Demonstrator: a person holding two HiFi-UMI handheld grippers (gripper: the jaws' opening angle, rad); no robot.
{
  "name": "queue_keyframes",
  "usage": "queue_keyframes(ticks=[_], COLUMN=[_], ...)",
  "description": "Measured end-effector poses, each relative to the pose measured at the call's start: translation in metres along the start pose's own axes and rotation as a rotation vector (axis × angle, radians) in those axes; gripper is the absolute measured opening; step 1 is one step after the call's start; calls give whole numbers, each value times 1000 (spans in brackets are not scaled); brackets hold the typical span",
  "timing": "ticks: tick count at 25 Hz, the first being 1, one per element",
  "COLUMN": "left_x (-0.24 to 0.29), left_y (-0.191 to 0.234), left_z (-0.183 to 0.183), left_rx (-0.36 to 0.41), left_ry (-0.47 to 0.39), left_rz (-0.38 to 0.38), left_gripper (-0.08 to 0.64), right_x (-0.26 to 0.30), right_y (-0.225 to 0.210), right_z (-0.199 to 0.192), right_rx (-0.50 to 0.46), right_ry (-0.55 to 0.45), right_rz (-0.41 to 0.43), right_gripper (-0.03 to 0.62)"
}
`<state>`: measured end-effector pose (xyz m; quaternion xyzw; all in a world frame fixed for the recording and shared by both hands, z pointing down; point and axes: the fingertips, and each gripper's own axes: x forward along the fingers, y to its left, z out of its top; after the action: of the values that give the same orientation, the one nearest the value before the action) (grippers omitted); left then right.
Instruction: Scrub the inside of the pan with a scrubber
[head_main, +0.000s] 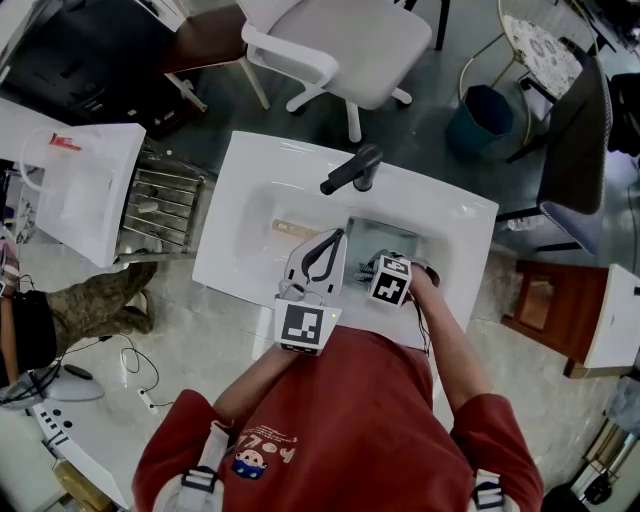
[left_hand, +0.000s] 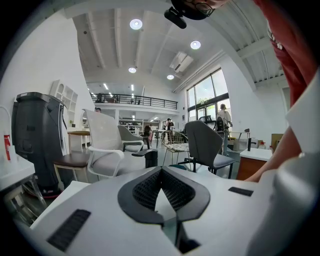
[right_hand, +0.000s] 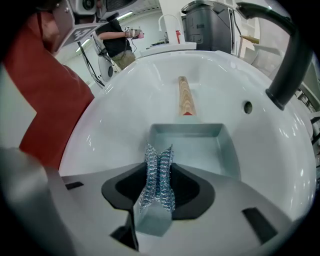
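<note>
A square grey pan (right_hand: 192, 145) lies in the white sink (right_hand: 120, 115), its wooden handle (right_hand: 185, 97) pointing away from my right gripper. My right gripper (right_hand: 159, 170) hovers just above the pan's near rim, shut on a steel-wool scrubber (right_hand: 159, 175) that stands upright between the pads. In the head view the pan (head_main: 385, 238) lies below the faucet and its handle (head_main: 295, 230) points left. My left gripper (head_main: 328, 245) is held over the sink beside the pan, jaws shut with nothing in them. The left gripper (left_hand: 161, 171) view looks out over the room, not at the pan.
A black faucet (head_main: 352, 170) arches over the sink's far rim, close above the pan. A metal dish rack (head_main: 165, 205) stands left of the sink. A white office chair (head_main: 340, 45) and a blue bin (head_main: 487, 115) stand behind it. An overflow hole (right_hand: 247, 106) marks the basin wall.
</note>
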<state>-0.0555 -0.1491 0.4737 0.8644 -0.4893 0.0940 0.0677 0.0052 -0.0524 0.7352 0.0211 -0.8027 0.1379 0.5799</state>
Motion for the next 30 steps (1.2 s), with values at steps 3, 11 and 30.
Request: queue_keyframes(ticks=[3, 11, 30], left_x=[1, 1, 5], left_y=[2, 2, 4], left_z=[2, 1, -8], left_rx=[27, 32, 19], left_ry=[-3, -3, 12], left_rz=[4, -1, -5], left_gripper=[14, 14, 14], right_x=[3, 5, -7], right_y=[3, 3, -62], right_z=[1, 4, -1], right_rx=[4, 15, 22], right_ry=[9, 18, 9], right_rz=[14, 0, -243], right_gripper=[160, 160, 160])
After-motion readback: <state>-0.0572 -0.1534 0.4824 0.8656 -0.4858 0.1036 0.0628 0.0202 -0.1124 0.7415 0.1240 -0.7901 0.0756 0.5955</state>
